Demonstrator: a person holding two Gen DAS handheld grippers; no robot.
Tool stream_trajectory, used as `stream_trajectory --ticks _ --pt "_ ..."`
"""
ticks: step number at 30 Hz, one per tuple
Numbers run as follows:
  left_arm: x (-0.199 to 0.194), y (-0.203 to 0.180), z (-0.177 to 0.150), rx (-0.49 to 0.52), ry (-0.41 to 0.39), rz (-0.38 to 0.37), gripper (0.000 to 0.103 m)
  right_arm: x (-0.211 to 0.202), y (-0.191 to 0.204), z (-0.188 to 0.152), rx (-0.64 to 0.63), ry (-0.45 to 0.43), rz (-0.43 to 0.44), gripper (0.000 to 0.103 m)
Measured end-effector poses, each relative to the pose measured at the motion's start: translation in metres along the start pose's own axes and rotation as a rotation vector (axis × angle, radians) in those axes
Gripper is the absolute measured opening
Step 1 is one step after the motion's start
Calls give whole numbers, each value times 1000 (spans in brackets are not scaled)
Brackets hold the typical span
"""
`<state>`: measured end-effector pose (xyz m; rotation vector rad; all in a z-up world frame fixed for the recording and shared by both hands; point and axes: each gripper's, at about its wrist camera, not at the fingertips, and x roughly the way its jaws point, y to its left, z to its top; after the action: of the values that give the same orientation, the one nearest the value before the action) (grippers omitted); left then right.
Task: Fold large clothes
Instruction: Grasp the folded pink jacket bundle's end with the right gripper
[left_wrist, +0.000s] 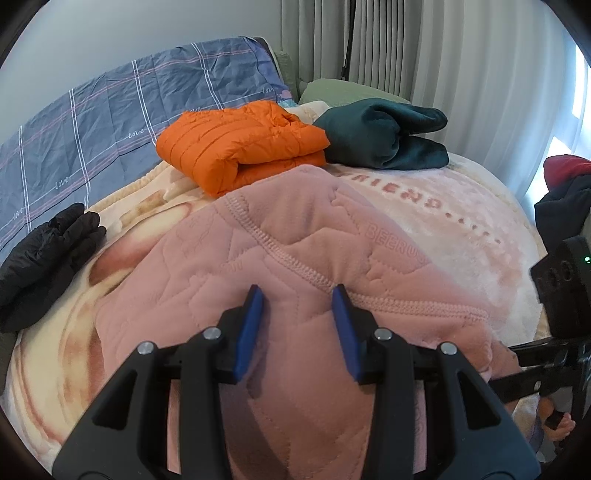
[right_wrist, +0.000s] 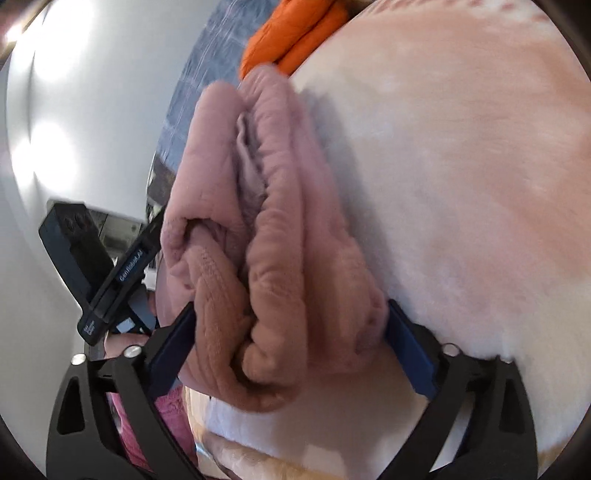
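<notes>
The left gripper (left_wrist: 298, 291) hangs released, its 2 blue pads parted over the pink quilted garment (left_wrist: 280, 258), a soft stitched fleece bunched on the near part of the bed. The right gripper (right_wrist: 291, 317) grasps a thick folded wad of that garment (right_wrist: 258, 229) between wide-set fingers, its ribbed hem showing. Beneath lies a plush cream-and-pink blanket (left_wrist: 461, 229), bare to the right. Far off rest a puffy orange jacket (left_wrist: 236, 144) and a dark green fleece (left_wrist: 384, 136), touching; a crinkly black jacket (left_wrist: 48, 251) sits at the left edge.
</notes>
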<state>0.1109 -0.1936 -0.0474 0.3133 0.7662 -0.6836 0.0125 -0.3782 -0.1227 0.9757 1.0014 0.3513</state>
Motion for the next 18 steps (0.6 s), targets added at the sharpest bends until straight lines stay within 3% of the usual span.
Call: stream_trajectory --ticks 4,11,18 --pt "0 -1 2 -10 -8 -6 41 19 12 12 -21 30 -22 102" --pt "0 1 3 -27 -20 -26 41 15 21 2 -74 -1 -25 101" --pt "1 2 4 -37 -21 -32 41 32 19 14 -46 4 -17 102"
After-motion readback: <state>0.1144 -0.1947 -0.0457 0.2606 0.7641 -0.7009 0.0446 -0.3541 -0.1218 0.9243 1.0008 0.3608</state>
